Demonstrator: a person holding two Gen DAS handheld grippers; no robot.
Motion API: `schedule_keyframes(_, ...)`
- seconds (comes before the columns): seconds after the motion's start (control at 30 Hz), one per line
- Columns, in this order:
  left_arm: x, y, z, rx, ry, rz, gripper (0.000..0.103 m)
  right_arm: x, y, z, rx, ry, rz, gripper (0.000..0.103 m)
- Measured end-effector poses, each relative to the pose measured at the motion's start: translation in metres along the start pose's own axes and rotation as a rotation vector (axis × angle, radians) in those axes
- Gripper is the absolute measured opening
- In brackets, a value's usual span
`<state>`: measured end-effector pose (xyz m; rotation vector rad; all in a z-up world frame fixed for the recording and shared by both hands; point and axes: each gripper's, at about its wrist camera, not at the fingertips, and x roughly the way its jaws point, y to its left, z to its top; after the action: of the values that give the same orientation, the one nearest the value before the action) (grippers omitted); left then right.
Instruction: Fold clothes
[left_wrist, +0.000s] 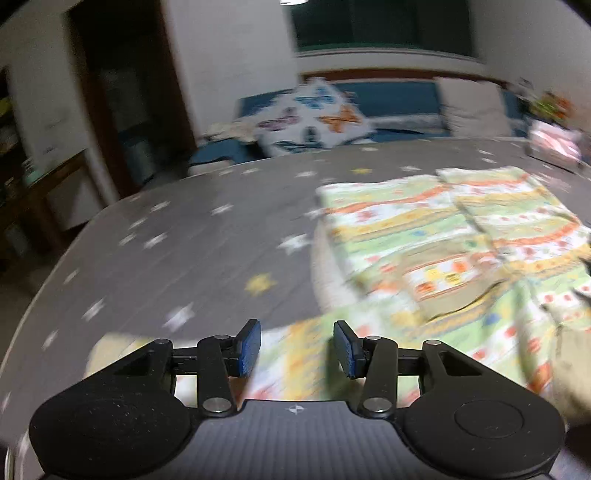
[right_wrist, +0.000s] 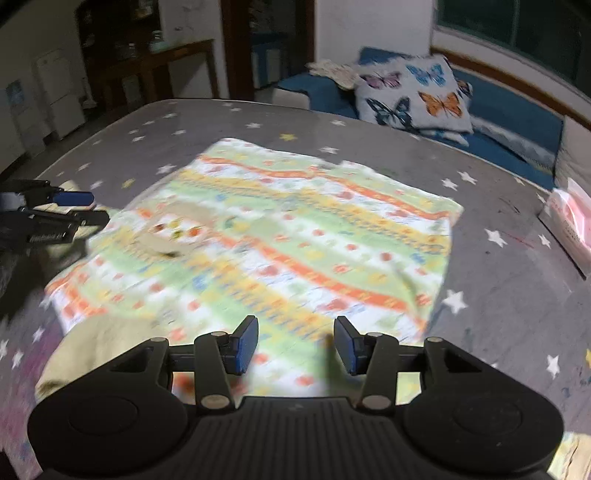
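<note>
Two grippers hang over the grey star-print tablecloth (right_wrist: 258, 122), both with jaws spread and nothing between them. The striped garment (right_wrist: 295, 236) lies spread flat on the cloth, partly folded. The right gripper (right_wrist: 295, 349) sits above its near hem; the left gripper (left_wrist: 297, 349) is over its near left edge, both views blurred.

Nothing readable here: motion blur smears both views, and the small crosshair mark on the left gripper (left_wrist: 296, 348) body carries no letters or numbers
</note>
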<state>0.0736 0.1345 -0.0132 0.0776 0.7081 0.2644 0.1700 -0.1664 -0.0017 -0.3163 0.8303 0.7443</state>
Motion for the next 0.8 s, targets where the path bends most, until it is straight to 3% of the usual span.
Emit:
schedule_keyframes(0.3,-0.02,0.082,-0.036,-0.287,0.028,0.263,0.049,-0.021,0.064,-0.008,-0.069,-0.104,0.143,0.046)
schedule_keyframes(0.5,-0.018,0.113,-0.047,-0.383,0.043,0.269,0.047,-0.019,0.103,-0.019,-0.137,-0.09,0.233,0.042)
schedule_keyframes(0.6,-0.015,0.116,-0.046,-0.379,0.034,0.257,0.046,-0.013,0.112,-0.026,-0.161,-0.066,0.231,0.029)
schedule_keyframes(0.67,-0.013,0.117,-0.045,-0.379,0.029,0.256,0.038,-0.011,0.115,-0.031,-0.161,-0.058,0.219,0.021)
schedule_keyframes(0.73,-0.014,0.117,-0.045,-0.375,0.023,0.239,0.013,-0.01,0.116,-0.035,-0.158,-0.053,0.212,0.015)
schedule_keyframes(0.8,-0.017,0.119,-0.045,-0.38,0.012,0.237,0.003,-0.012,0.116,-0.036,-0.153,-0.057,0.212,0.011)
